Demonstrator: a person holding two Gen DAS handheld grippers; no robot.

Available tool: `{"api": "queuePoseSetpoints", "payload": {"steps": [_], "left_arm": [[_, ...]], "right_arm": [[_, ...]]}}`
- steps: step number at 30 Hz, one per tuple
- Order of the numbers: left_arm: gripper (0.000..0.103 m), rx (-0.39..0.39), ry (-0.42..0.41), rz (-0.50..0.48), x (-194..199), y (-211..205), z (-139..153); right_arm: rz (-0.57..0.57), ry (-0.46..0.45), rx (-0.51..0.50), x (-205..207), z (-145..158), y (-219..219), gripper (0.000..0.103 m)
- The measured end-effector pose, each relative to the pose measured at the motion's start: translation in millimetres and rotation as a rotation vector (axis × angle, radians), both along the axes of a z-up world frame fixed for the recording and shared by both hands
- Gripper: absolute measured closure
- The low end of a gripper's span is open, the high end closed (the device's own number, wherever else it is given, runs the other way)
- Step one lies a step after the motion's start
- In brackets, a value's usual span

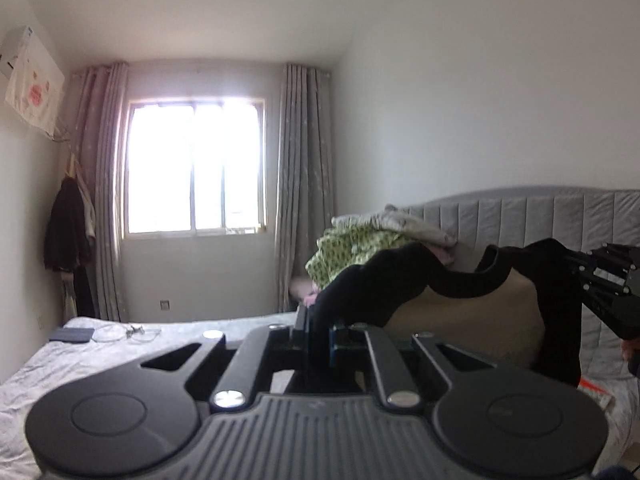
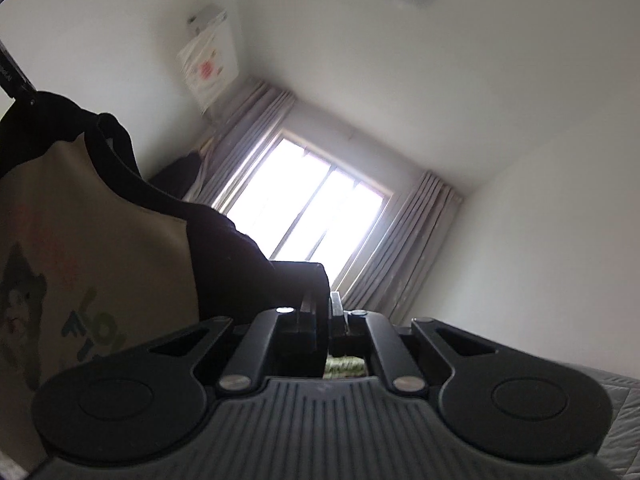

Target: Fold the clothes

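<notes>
A shirt (image 1: 472,312) with black sleeves and a tan front panel hangs in the air, stretched between both grippers above the bed. My left gripper (image 1: 318,328) is shut on one black shoulder of it. The other gripper (image 1: 576,270) shows at the right edge of the left wrist view, gripping the far shoulder. In the right wrist view my right gripper (image 2: 322,316) is shut on black fabric, and the shirt (image 2: 92,248) hangs to its left, its tan front printed with coloured figures. That view is tilted up toward the ceiling.
The bed (image 1: 80,352) has a pale sheet with a dark flat case (image 1: 72,335) and glasses (image 1: 136,330) on it. A heap of clothes (image 1: 360,246) lies against the grey padded headboard (image 1: 560,216). A window (image 1: 196,168) with curtains is ahead; dark coats (image 1: 68,236) hang at left.
</notes>
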State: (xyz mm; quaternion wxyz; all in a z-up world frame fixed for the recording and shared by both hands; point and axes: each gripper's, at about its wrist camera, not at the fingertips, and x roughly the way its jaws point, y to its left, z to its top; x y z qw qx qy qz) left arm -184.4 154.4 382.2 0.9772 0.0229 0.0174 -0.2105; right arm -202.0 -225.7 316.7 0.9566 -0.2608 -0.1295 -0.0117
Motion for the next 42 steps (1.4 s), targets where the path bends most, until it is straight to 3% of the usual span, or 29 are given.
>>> {"api": "queuePoseSetpoints", "payload": {"steps": [7,12,21,26,30,36,42], "left_arm": [[0.095,-0.064,-0.03,0.024,-13.1,-0.9,7.3],[0.095,-0.079,0.031,0.073,12.6,-3.5,-14.5],[0.095,0.055,0.275,0.142,131.0,-17.1,-94.1],[0.095,0.143,0.386,0.176,201.3,-25.9,-131.8],[0.095,0.185,0.452,0.203,250.4,-33.7,-160.3],[0.095,0.17,0.528,0.221,300.4,-43.7,-200.4],[0.094,0.15,0.62,0.232,320.5,-45.4,-256.3]], "right_arm": [[0.092,-0.045,0.098,-24.5,22.3,-8.1,0.098],[0.097,0.037,0.102,-2.2,-1.1,4.3,0.098],[0.064,0.306,0.144,107.6,-64.0,25.2,0.098],[0.034,0.405,0.153,168.0,-95.3,32.7,0.098],[0.011,0.461,0.168,194.0,-118.1,33.2,0.098],[-0.02,0.551,0.203,231.3,-154.0,31.9,0.098],[-0.014,0.667,0.244,253.6,-194.1,30.4,0.098]]}}
